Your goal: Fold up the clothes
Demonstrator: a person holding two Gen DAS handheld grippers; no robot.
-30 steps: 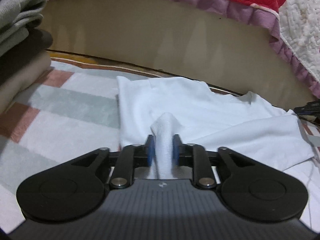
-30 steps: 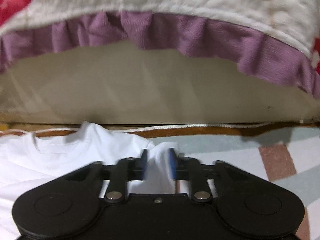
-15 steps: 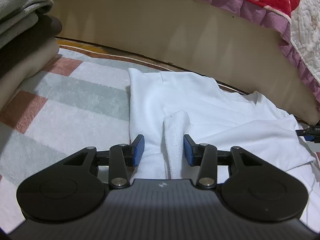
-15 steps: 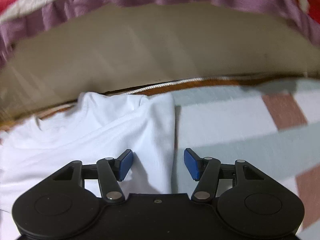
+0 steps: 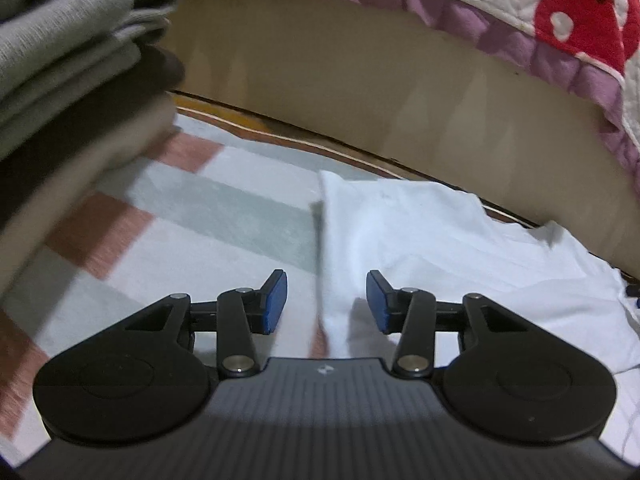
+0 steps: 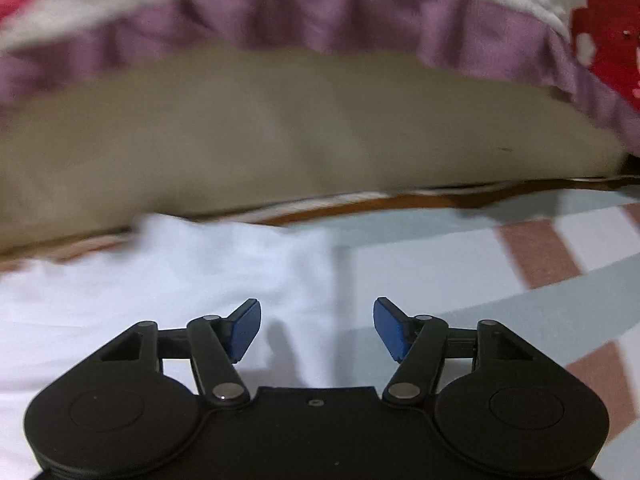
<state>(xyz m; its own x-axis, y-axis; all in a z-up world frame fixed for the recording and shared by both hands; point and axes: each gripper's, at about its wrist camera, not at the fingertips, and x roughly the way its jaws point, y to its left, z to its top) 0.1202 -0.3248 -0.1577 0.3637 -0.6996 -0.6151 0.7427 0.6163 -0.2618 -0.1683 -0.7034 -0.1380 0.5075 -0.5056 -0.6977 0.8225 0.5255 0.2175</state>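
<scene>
One white shirt (image 5: 440, 248) lies flat on the striped mat (image 5: 224, 216), partly folded, just short of the far beige bed base (image 5: 360, 92). Quilt with purple frill (image 5: 500, 36) overhangs that base along the far side. Stack of folded clothes (image 5: 60, 92) sits far left on the mat, greys on top, dark and beige layers under; exact count unclear because of blur, at least four. It is well apart from the shirt.

left gripper (image 5: 327, 304): jaws apart, blue pads clear of the cloth. The shirt's left folded edge runs up between them, a small raised ridge of fabric sitting in the gap, not pinched.

right gripper (image 6: 317, 330): jaws opening, nothing clamped. The shirt's right edge (image 6: 316, 280) lies under the gap, left pad over white fabric, right pad over bare mat.

Nothing stands on the shirt. Count: two grippers, one shirt, one stack, one mat
</scene>
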